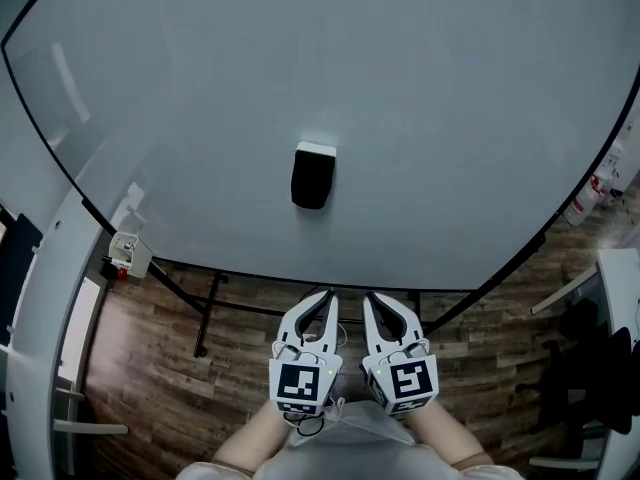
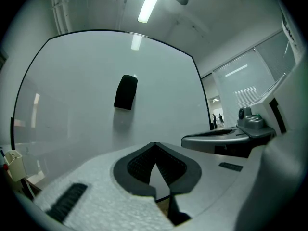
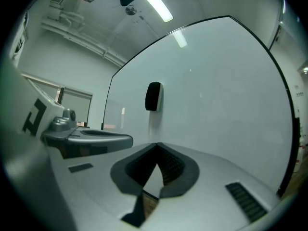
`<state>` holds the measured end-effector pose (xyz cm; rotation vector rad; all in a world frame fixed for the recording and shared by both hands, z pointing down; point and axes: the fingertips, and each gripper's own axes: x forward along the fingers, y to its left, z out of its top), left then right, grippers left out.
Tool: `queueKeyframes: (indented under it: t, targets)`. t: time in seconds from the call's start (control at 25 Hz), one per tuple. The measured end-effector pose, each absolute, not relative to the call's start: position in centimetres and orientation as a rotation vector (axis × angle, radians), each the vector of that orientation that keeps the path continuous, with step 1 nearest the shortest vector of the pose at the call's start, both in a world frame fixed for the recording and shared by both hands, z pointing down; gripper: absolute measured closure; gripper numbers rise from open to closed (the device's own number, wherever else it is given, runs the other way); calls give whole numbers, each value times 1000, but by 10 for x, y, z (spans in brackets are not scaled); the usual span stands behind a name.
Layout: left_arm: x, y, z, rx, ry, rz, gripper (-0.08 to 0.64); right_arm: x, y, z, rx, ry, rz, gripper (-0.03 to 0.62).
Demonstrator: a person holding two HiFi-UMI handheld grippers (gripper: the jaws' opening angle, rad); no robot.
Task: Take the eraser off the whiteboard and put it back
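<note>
Eraser: a black eraser (image 1: 313,176) is seen stuck upright on the whiteboard (image 1: 420,88), near the middle of the board and rather toward its lower edge. A white edge shows at its top. It is touched by neither gripper.
Whiteboard: a large pale surface bounded by a thin dark frame. A streak of lamp glare is reflected near its top.
Left gripper: the left gripper (image 1: 326,296) is pointed at the board, well apart from the eraser. Its jaws are clenched tip to tip, and nothing is held between them.
Right gripper: the right gripper (image 1: 372,298) is likewise pointed at the board. Its jaws are clenched as well, with no object between the pads.
Pair: both are held side by side, just beside one another, on the near side of the board's lower edge.
Box: a small pale box (image 1: 128,253) with something red in it is fixed at the board's lower left edge.
Stand: a dark stand (image 1: 205,318) is seen under the board.
Floor: a brown plank floor (image 1: 160,368) lies below it.
Lamp: a lit strip lamp (image 2: 150,3) is seen on the ceiling above the board.
</note>
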<state>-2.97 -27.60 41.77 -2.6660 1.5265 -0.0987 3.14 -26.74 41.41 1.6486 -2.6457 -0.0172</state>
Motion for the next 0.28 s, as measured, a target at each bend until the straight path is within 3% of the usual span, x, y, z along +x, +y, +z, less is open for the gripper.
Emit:
queueKeyframes:
  t: [0.28]
  targets:
    - [-32, -275, 413, -2669, 1513, -76, 543, 27, -266, 408, 1655, -2636, -41, 566]
